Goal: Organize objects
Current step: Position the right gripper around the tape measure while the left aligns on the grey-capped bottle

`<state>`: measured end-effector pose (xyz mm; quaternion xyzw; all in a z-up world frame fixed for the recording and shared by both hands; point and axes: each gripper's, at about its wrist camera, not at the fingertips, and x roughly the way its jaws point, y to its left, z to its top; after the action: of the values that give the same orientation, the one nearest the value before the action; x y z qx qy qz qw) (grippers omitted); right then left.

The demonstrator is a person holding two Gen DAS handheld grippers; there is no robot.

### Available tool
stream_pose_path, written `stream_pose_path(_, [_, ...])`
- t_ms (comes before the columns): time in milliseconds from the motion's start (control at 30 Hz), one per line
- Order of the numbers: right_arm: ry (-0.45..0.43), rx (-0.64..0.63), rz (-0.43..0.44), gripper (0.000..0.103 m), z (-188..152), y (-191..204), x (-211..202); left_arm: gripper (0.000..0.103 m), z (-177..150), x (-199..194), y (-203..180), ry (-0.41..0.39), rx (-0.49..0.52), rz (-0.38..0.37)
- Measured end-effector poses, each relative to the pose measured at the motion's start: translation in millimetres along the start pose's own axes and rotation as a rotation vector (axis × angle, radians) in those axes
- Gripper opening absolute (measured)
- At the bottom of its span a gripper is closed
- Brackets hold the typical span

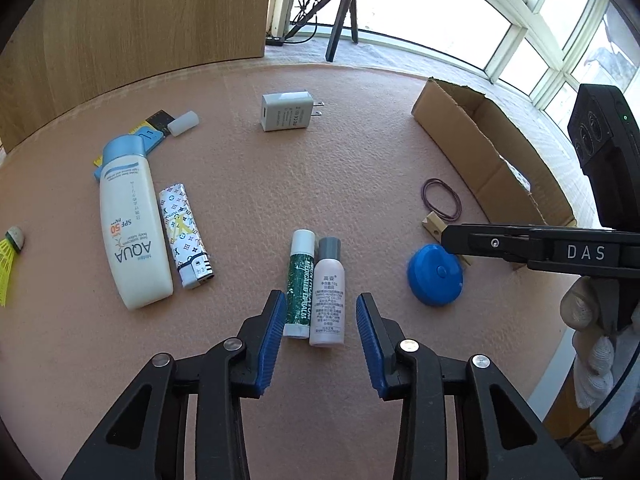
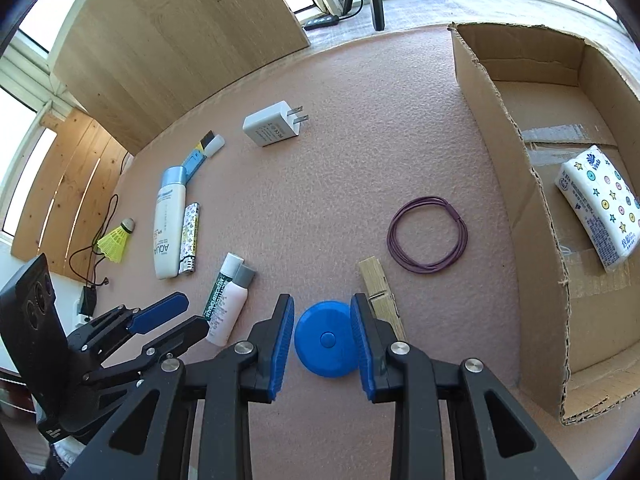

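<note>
My right gripper (image 2: 322, 334) is tipped down over the mat, its ribbed blue pads part-way apart and framing the round blue plastic disc with a centre button (image 2: 327, 339). In the right wrist view the pads sit at the disc's two edges, but I can't tell if they press on it or only hover above. The disc lies flat, just beside the pale wooden clothespin (image 2: 380, 294). I judge it light, rigid and smooth-sided, so I'd take it across the widest part, pads square on the rim, or it may squirt out.

My left gripper (image 1: 316, 316) is spread at a middling width with nothing in it. Just ahead of its pads lie two small tubes side by side and touching: the green-labelled white lip balm stick (image 1: 299, 284) and the pale pink mini bottle with a grey cap (image 1: 328, 294). Both look light, hard and round, so they'll roll. I'd pinch one across the mid-body, not the cap.

Further out, the coil of thin purple wire (image 2: 427, 239) lies near the open brown cardboard box (image 2: 500, 152), which holds a white printed tissue pack (image 2: 600, 208). Away to the left are the white sunscreen bottle with a blue cap (image 1: 130, 224), the patterned lighter (image 1: 186, 236) alongside it, the white plug adapter (image 1: 286, 112) and the yellow shuttlecock (image 1: 8, 258) at the mat's edge. Most pieces are not yet boxed.
</note>
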<state>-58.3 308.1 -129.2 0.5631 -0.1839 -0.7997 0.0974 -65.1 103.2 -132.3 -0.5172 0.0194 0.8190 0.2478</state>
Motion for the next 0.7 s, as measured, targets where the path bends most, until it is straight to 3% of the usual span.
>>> stream_pose_path(200, [0.016,0.001,0.003,0.027,-4.6,0.1,2.3,0.039,3.8,13.5,-14.8,0.021,0.039,-0.018])
stream_pose_path(700, [0.036,-0.056,-0.031,0.027,-13.0,5.3,10.7,0.043,4.1,27.9,2.7,0.05,0.004,0.017])
